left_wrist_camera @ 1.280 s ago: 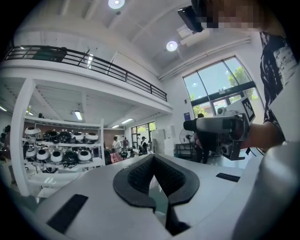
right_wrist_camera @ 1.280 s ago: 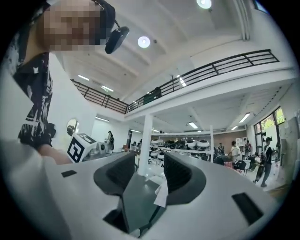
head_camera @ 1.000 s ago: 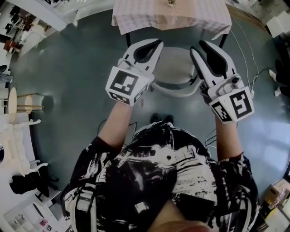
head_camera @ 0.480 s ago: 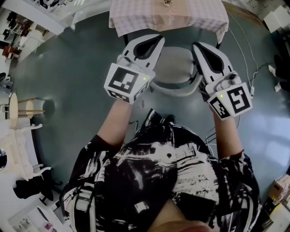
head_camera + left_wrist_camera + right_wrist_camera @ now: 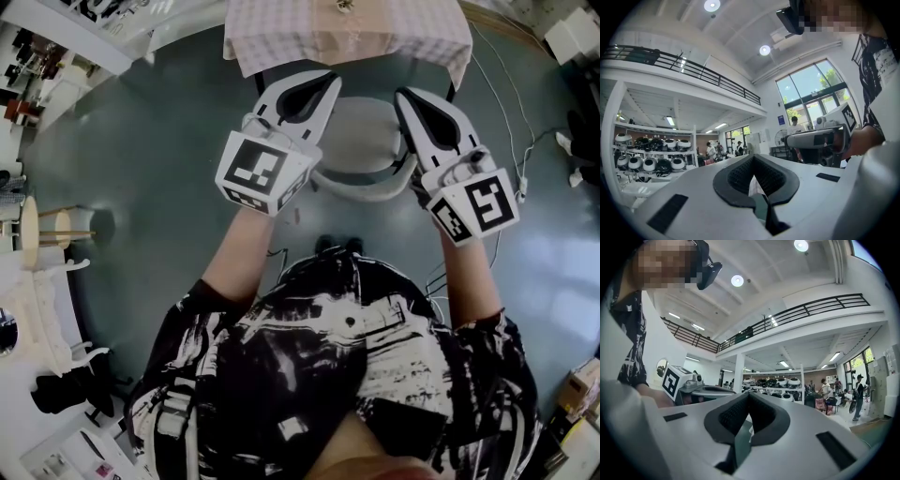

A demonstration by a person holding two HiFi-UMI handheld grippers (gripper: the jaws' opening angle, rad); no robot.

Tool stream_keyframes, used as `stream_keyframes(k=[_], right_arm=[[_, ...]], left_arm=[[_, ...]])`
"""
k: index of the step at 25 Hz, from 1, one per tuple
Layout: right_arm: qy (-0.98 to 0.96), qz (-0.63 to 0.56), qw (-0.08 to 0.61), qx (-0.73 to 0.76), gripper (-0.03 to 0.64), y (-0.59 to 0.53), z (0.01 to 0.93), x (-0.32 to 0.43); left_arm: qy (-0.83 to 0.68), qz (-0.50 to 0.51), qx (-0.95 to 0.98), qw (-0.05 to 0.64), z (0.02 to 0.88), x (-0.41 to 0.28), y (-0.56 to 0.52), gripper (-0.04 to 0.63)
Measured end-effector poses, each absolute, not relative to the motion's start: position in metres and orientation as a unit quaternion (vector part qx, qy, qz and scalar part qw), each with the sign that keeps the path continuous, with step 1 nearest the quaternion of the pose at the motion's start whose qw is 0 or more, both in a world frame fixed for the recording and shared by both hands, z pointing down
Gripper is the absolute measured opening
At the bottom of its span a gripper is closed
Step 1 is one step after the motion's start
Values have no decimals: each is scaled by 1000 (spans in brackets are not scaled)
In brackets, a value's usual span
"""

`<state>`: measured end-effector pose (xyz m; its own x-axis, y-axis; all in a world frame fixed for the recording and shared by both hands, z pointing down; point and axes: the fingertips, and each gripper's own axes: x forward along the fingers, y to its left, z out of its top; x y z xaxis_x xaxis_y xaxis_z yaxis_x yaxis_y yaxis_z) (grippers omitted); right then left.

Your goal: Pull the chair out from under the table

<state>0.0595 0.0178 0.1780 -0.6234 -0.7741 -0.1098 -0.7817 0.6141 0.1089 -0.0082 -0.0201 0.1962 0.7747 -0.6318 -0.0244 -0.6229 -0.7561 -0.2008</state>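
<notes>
A white chair stands tucked under the table [image 5: 347,37], which has a checked cloth. Its curved backrest [image 5: 361,190] faces me, and its seat [image 5: 361,141] shows between the grippers. My left gripper [image 5: 328,86] lies over the backrest's left end and my right gripper [image 5: 403,98] over its right end, hiding both ends. Both point level toward the table. In the left gripper view the jaws [image 5: 753,158] meet at the tips, and they do too in the right gripper view [image 5: 749,394]. A white sliver shows through each hollow. No frame shows a grip on the chair.
My feet [image 5: 337,246] stand just behind the chair. Cables [image 5: 511,122] trail over the grey floor at the right. At the left are a round wooden stand [image 5: 37,225] and a white rack [image 5: 42,309]. Shelves of helmets [image 5: 647,161] and several people stand far off.
The left gripper has risen slightly. The right gripper's marker cube has tilted a little. The chair stays where it was.
</notes>
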Motion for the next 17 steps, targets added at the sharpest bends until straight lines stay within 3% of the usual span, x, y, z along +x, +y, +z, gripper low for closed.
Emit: stream_keyframes(k=[17], right_arm=[[899, 73, 19, -431, -2, -4, 203, 67]], left_arm=[[341, -28, -935, 95, 219, -1, -40, 2]])
